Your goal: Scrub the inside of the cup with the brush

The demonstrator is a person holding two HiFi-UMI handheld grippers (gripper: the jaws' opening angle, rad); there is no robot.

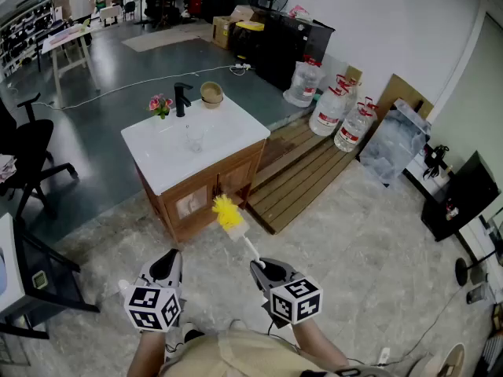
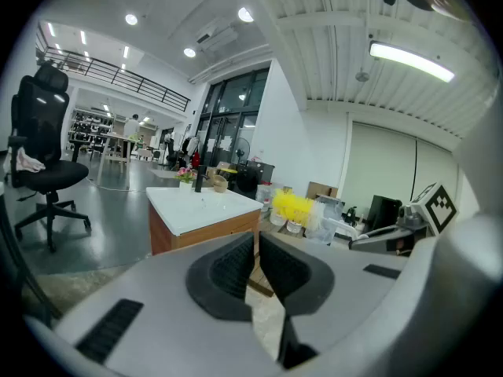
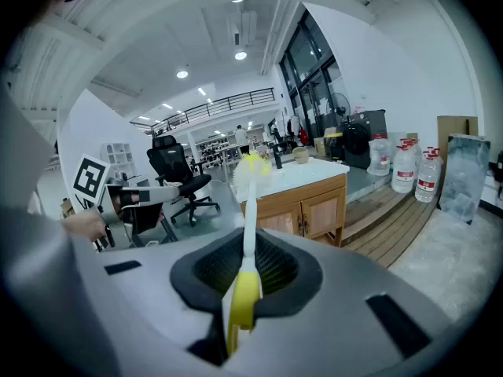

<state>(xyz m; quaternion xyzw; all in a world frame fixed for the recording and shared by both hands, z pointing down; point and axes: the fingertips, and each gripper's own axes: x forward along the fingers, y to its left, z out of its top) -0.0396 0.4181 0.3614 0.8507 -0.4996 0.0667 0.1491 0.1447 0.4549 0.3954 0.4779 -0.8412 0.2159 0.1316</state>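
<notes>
My left claw (image 2: 256, 246) is pressed together with nothing in it. My right claw (image 3: 247, 261) is clamped on the handle of the brush (image 3: 248, 210), whose yellow head points ahead toward the wooden cabinet (image 1: 228, 181). Both claws hang over the floor (image 1: 369, 250), well apart from the white surface (image 1: 169, 163). The clear cup (image 1: 194, 137) stands near the surface's middle. A black tap (image 1: 181, 99), pink flowers (image 1: 160, 104) and bowls (image 1: 211, 93) line its far edge. Water jugs (image 1: 330, 112) stand beyond.
</notes>
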